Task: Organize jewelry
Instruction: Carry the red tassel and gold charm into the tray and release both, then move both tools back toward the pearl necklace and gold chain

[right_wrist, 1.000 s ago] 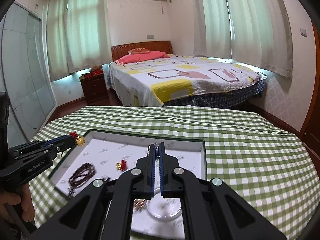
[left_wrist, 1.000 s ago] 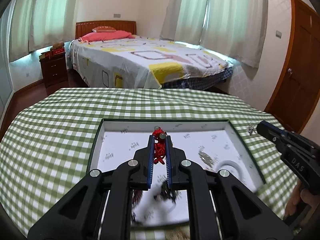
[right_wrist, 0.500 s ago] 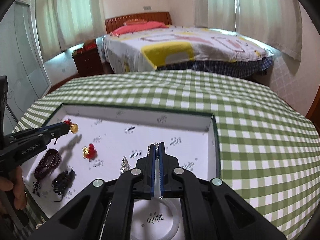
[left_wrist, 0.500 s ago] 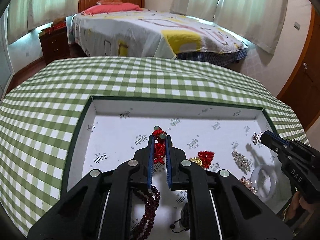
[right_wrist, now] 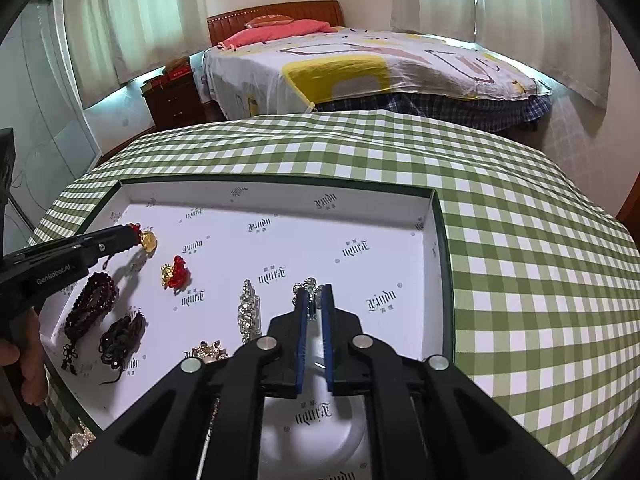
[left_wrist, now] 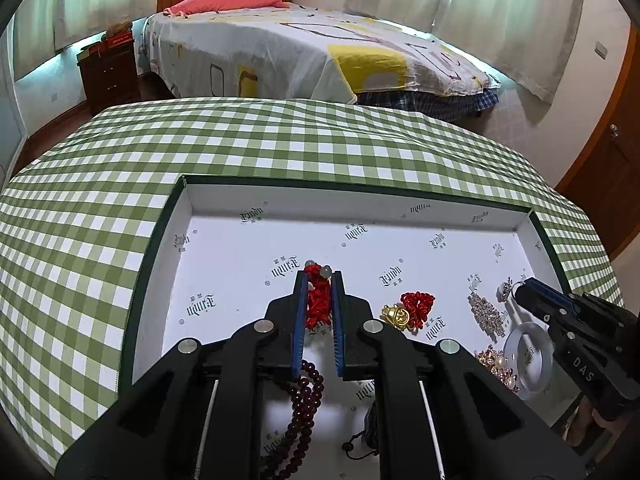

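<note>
Left gripper (left_wrist: pixel 319 280): its blue fingers (left_wrist: pixel 300 312) were squeezed on a red knotted charm (left_wrist: pixel 319 300), held up over the left-middle of the box. From the right wrist view a gold bead (right_wrist: pixel 149 240) hung at its tip.
Right gripper (right_wrist: pixel 316 300): its fingers (right_wrist: pixel 301 316) were pinched tight on a small silver sparkly piece (right_wrist: pixel 309 286), held over the right part of the box.
Box (left_wrist: pixel 192 200): a flat white tray with a dark green rim and little printed words, sitting on the counter.
Counter (left_wrist: pixel 280 140): covered with a green and white checked cloth.
Red and gold charm (left_wrist: pixel 410 310): lying on the box floor, just right of the left gripper.
Sparkly silver strip (right_wrist: pixel 249 312): lying in the box, near the right gripper.
Dark red bead string (right_wrist: pixel 90 304): coiled in the near left part of the box.
Dark cord bundle (right_wrist: pixel 122 334): right beside the bead string.
Clear ring (left_wrist: pixel 528 354): lying at the right end of the box, partly under the right gripper.
Pearl and gold piece (left_wrist: pixel 496 364): just left of the clear ring.
Bed (right_wrist: pixel 360 60): behind the counter, with a pink pillow.
</note>
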{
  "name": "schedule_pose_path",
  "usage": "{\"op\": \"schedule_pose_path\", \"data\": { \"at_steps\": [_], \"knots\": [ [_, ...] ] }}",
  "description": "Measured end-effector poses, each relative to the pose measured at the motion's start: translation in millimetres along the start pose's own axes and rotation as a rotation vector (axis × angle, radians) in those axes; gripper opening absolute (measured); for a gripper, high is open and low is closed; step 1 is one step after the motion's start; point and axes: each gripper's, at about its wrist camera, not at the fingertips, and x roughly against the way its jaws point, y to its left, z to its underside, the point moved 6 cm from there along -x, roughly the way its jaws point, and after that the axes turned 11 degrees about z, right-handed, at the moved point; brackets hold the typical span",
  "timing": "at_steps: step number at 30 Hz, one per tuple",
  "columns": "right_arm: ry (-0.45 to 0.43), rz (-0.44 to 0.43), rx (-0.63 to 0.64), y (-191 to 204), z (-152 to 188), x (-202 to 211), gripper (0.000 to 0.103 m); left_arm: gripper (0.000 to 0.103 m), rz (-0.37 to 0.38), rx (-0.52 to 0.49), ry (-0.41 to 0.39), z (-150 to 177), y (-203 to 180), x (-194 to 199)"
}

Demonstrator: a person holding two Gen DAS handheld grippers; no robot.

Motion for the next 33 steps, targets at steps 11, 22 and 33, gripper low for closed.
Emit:
{"op": "schedule_pose_path", "data": {
  "at_steps": [11,22,33],
  "knots": [
    [-0.019,0.005,-0.023,-3.8,-2.0,4.9,0.039,0.03,-0.005,-0.001,-0.01,5.7,0.8,7.9],
    [-0.05,0.013,-0.029,-4.0,-6.1,14.5,0.055,0.056,-0.009,-0.014,-0.061,5.8,-3.3,23.4],
    [-0.094,0.019,-0.037,-3.4,-9.1,31.9,0.068,0.071,-0.028,-0.031,-0.133,6.8,-7.1,49.8]
  ]
}}
